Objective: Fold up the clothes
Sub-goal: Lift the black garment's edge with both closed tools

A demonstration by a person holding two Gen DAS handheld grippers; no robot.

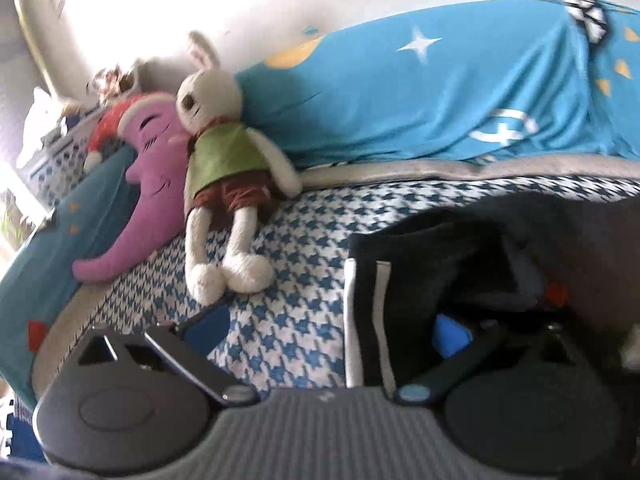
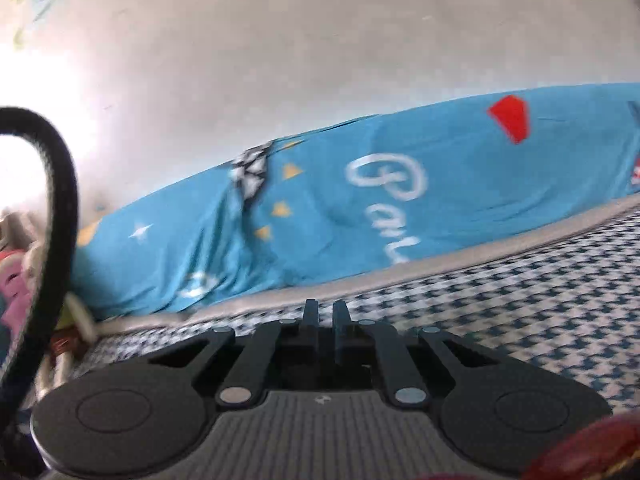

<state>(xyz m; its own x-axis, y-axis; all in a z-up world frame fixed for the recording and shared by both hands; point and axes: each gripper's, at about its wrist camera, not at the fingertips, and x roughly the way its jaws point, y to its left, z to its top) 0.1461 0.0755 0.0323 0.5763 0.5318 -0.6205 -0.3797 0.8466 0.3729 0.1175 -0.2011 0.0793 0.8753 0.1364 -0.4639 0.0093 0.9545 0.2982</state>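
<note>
Left claw (image 1: 332, 332): fingers spread wide, one blue pad (image 1: 452, 336) lying against the garment (image 1: 432, 256), the other over bare bed (image 1: 304, 320); nothing is clamped.

Right claw (image 2: 325, 322): fingers drawn together with only a sliver between; nothing is seen between them. A black strap (image 2: 56, 216) loops past at the left of its view; what it belongs to cannot be told.

Garment: dark, soft, bunched, with white stripes along one edge; placed near the front edge of the bed, towards its right side.

Risks, as judged: with neither claw holding cloth, a fold could be started on air; the limp fabric may slump or slide on the sheet if only one layer is pinched.

Bed: houndstooth sheet, blue and white, flat weave.

Duvet (image 1: 420, 92): smooth turquoise cotton, rolled along the far edge.

Rabbit (image 1: 224, 168): knitted plush, by the far left corner, beside a purple moon cushion (image 1: 148, 192).
</note>
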